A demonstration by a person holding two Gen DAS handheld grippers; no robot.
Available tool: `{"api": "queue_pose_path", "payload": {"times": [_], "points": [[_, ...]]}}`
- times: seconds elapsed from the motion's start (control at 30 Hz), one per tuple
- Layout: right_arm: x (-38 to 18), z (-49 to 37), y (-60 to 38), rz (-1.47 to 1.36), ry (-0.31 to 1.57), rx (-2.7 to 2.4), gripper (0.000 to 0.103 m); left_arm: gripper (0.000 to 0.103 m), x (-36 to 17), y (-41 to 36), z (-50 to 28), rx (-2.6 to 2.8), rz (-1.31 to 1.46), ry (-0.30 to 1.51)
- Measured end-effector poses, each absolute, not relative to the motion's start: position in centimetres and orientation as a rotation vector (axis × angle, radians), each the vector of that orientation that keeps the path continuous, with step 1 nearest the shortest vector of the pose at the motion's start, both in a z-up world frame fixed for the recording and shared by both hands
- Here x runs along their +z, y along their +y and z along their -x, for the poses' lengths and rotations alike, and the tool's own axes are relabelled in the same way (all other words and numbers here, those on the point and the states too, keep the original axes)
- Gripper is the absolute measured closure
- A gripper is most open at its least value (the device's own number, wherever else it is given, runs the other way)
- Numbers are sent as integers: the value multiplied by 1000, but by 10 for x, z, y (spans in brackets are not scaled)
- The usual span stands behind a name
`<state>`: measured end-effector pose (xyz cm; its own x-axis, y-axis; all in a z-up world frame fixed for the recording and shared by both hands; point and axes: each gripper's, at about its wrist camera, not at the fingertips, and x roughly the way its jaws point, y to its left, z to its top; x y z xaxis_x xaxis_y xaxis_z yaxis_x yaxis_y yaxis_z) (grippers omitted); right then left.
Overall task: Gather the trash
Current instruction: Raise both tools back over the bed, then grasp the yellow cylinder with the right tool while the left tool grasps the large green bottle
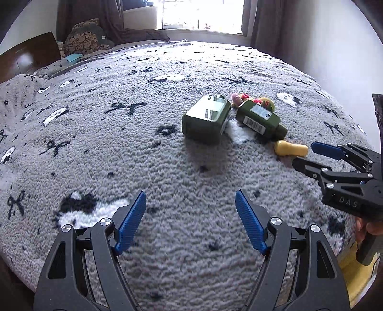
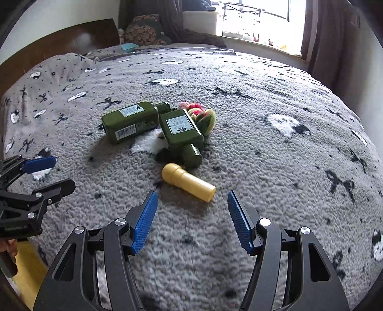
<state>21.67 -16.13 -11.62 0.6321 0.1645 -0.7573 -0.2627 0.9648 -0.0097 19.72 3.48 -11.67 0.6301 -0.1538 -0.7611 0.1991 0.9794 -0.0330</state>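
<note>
Two dark green bottles lie on their sides on the grey blanket, touching at an angle. A yellow bottle lies just in front of them, and a small pink and green knitted piece sits behind. My right gripper hovers open over the blanket, the yellow bottle just beyond its fingertips and nothing between the pads. My left gripper is open and empty too, short of the nearer green bottle. Each gripper shows in the other's view: right gripper, left gripper.
The patterned grey blanket covers a bed with a brown headboard and cushions at its far end. A bright window with dark curtains is behind. Something yellow sits below the bed's near edge, by a hand.
</note>
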Motion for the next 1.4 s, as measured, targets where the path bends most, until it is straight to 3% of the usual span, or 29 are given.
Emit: {"api": "queue_pose_path", "payload": {"times": [0.13,0.2,0.67,0.7,0.83,1.1,1.4], "points": [[-129,-240,-148,157,895,266,43,28,-115,31,-226,-180,-87,864],[-131,-244,-147,152,901,286,50,27,-114,28,-238,-176,-96,860],[-127,-225,-169,130,918,302,50,24,-130,-7,-306,-215,-90,909],[-126,-223,-171,128,914,301,50,25,-131,-8,-310,-212,-86,913],[-118,-211,-183,116,889,292,50,45,-132,-11,-310,-227,-93,911],[-108,-185,-199,97,850,281,50,48,-128,-7,-286,-249,-95,904],[-103,-133,-210,102,805,260,50,52,-118,-10,-204,-286,-132,838]]}}
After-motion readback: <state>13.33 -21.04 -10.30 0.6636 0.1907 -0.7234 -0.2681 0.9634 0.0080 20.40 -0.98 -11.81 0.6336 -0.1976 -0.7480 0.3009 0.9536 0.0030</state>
